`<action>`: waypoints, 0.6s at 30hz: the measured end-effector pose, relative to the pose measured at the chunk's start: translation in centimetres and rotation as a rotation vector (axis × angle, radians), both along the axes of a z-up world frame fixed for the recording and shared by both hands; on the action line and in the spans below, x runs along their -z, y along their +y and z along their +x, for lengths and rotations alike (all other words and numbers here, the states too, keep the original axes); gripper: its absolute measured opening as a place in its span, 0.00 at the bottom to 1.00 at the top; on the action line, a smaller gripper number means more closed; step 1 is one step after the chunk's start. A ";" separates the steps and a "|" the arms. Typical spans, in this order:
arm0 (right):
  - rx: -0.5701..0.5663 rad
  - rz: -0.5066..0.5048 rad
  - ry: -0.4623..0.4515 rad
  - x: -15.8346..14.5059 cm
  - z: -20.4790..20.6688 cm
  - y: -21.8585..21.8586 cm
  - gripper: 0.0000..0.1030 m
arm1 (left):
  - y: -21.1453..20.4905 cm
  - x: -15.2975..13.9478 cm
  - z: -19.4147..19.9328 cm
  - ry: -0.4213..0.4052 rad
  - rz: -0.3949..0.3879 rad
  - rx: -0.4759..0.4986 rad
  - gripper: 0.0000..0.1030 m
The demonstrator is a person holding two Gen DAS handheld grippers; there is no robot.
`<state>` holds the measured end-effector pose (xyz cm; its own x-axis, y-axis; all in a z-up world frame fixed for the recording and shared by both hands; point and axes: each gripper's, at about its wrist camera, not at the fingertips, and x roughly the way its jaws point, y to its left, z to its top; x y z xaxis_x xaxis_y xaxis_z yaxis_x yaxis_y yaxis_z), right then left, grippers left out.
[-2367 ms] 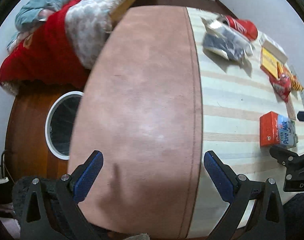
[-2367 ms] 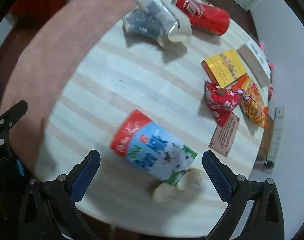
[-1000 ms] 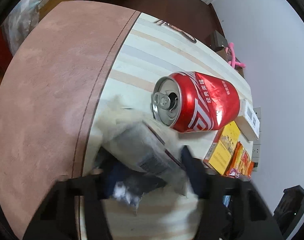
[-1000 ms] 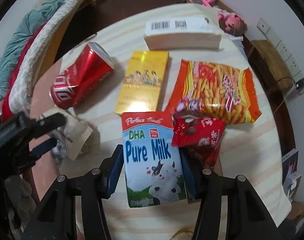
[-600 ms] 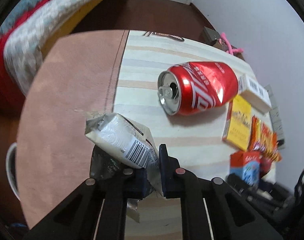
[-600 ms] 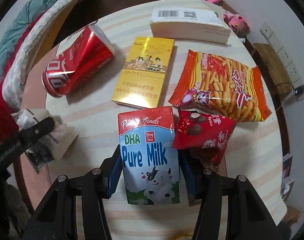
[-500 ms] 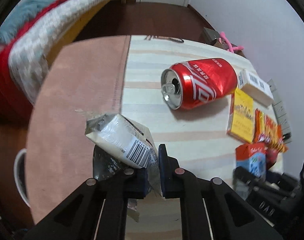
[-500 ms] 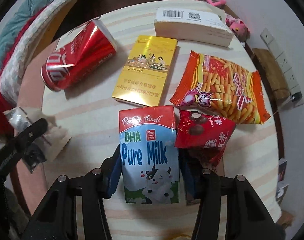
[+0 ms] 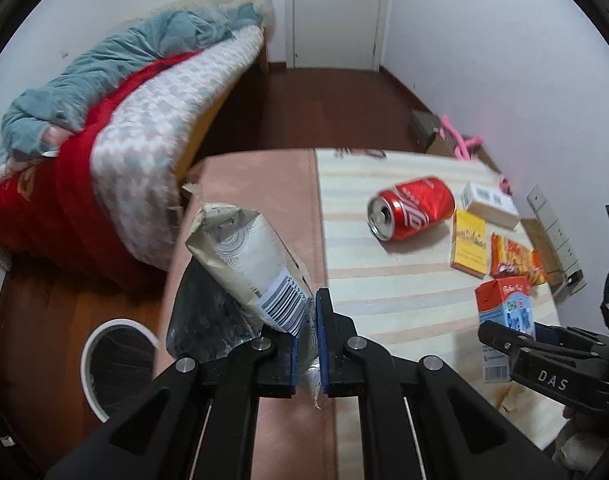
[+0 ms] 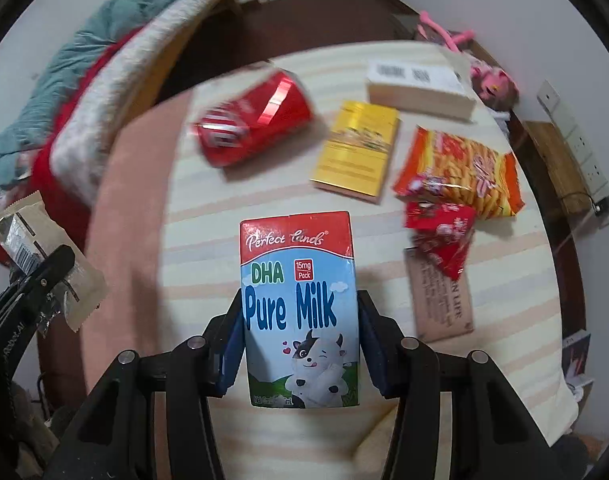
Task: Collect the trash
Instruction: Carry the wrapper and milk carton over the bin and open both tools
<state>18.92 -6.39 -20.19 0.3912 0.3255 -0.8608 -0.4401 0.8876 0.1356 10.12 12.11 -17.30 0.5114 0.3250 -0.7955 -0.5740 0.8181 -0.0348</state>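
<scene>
My left gripper (image 9: 306, 344) is shut on a crumpled white and silver wrapper (image 9: 248, 264) and holds it raised above the table's pink left part. The wrapper also shows at the left of the right wrist view (image 10: 36, 240). My right gripper (image 10: 298, 344) is shut on a red and blue Pure Milk carton (image 10: 300, 304), held above the striped tabletop (image 10: 208, 216); the carton also shows in the left wrist view (image 9: 504, 312). A red soda can (image 9: 412, 208) lies on its side on the table.
A round white-rimmed bin (image 9: 112, 364) stands on the floor left of the table. A yellow box (image 10: 356, 152), a white box (image 10: 420, 84), an orange snack bag (image 10: 464, 172), a red wrapper (image 10: 444, 228) and a card (image 10: 444, 296) lie on the table. A bed with blankets (image 9: 104, 136) is at the left.
Both grippers have lifted up and back from the table with the wrapper and the milk carton held. The views now look from higher, and the bin has come into the left wrist view.
</scene>
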 end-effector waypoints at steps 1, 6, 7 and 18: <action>-0.012 0.013 -0.005 -0.5 -0.7 0.4 0.51 | 0.3 -0.8 -1.0 -0.013 0.005 -0.012 0.05; -0.103 0.078 -0.027 -3.3 -4.6 4.0 0.51 | 2.6 -4.0 -6.3 -0.055 0.035 -0.075 0.05; -0.130 0.091 -0.029 -3.8 -5.5 5.0 0.51 | 3.4 -4.5 -7.5 -0.056 0.045 -0.094 0.05; -0.405 0.121 0.027 -3.4 -15.3 20.5 0.51 | 13.7 -2.8 -18.8 -0.039 -0.114 -0.278 0.05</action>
<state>3.64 14.15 -16.80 0.1891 0.5478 -0.8150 -0.7450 0.6207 0.2444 -8.72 25.85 -14.51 0.4466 0.3664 -0.8163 -0.7716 0.6196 -0.1440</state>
